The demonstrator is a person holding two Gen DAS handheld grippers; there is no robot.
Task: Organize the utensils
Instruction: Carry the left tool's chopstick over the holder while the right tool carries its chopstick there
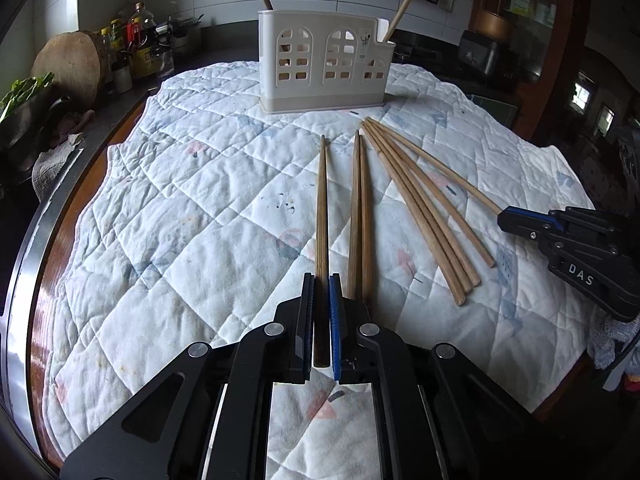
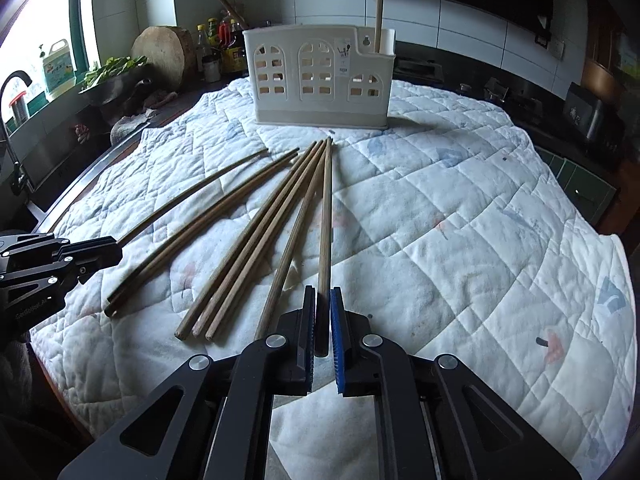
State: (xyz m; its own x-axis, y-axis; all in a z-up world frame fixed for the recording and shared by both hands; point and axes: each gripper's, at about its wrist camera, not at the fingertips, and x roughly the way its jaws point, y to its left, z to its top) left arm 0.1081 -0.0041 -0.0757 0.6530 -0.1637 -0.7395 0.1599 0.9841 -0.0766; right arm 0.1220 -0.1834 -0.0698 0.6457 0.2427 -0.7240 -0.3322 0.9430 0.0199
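A white utensil holder [image 1: 326,64] with arched cut-outs stands at the far side of the quilted cloth [image 1: 180,208]; it also shows in the right wrist view [image 2: 320,76], and two chopsticks stand in it. My left gripper [image 1: 321,284] is shut on a dark chopstick [image 1: 321,208] near its thick end. Two more dark chopsticks [image 1: 360,216] lie just to its right. My right gripper [image 2: 323,296] is shut on a lighter chopstick [image 2: 326,220]. Several lighter chopsticks [image 2: 256,240] lie fanned on the cloth to its left.
The cloth covers a round wooden table [image 1: 52,280]. A counter to the left holds bottles [image 1: 136,36], a round wooden board [image 1: 68,64] and a pan of greens [image 2: 112,76]. A sink tap [image 2: 12,128] stands at the far left. The left gripper shows in the right wrist view [image 2: 60,260].
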